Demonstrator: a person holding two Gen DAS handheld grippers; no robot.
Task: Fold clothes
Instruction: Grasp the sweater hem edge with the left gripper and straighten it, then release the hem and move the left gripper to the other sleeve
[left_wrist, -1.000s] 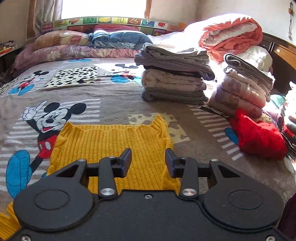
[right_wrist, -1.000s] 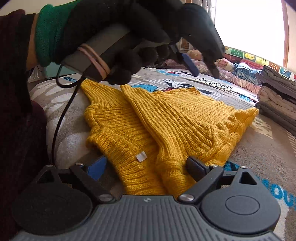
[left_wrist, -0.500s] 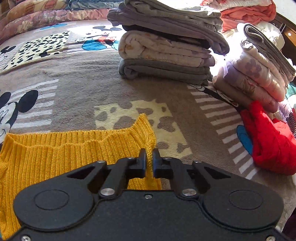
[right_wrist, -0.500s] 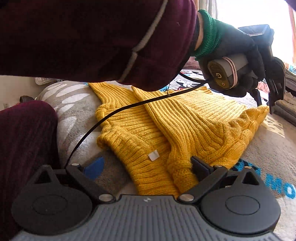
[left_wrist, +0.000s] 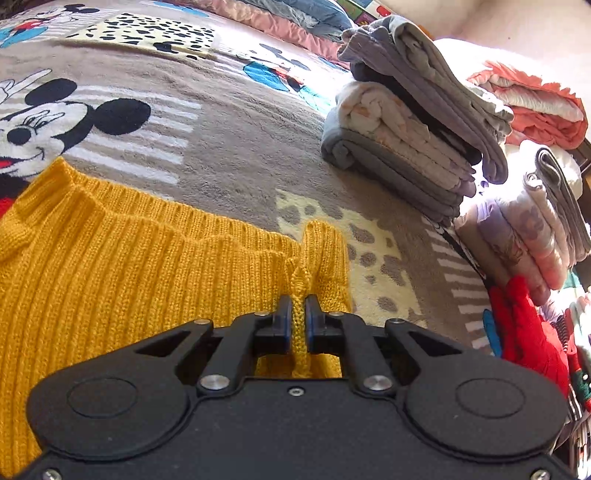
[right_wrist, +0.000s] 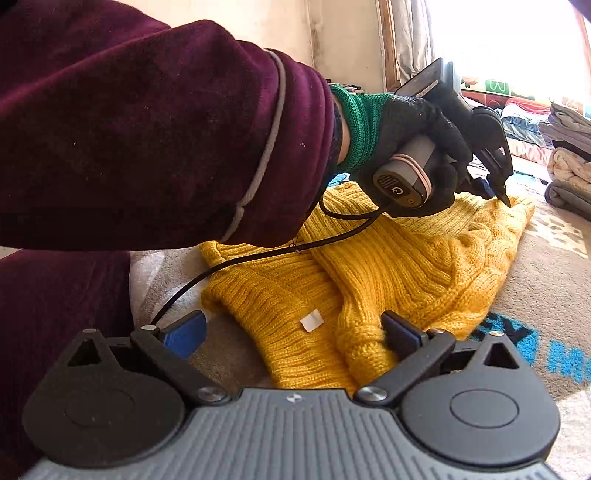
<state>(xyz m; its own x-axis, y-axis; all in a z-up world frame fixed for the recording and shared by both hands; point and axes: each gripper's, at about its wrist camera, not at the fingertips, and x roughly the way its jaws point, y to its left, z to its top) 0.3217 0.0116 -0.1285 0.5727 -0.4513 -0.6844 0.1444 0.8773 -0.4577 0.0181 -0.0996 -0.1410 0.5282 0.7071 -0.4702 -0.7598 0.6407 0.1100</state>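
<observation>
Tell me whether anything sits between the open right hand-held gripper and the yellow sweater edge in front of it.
Nothing visible does. The right hand-held gripper is open, with the yellow sweater edge lying directly between its fingers. The black cable crosses farther back. The left hand-held gripper pinches the far corner.

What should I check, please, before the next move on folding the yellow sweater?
1. Left gripper shut on a pinch of the yellow sweater near its far corner: ok.
2. Right gripper wide open, its pads either side of the sweater's near edge, not pressing it: ok.
3. Black cable off the garment: not ok, it trails across the knit.
4. Folded stacks apart from the sweater: ok.
5. Both knit layers caught in the pinch: cannot tell.
</observation>
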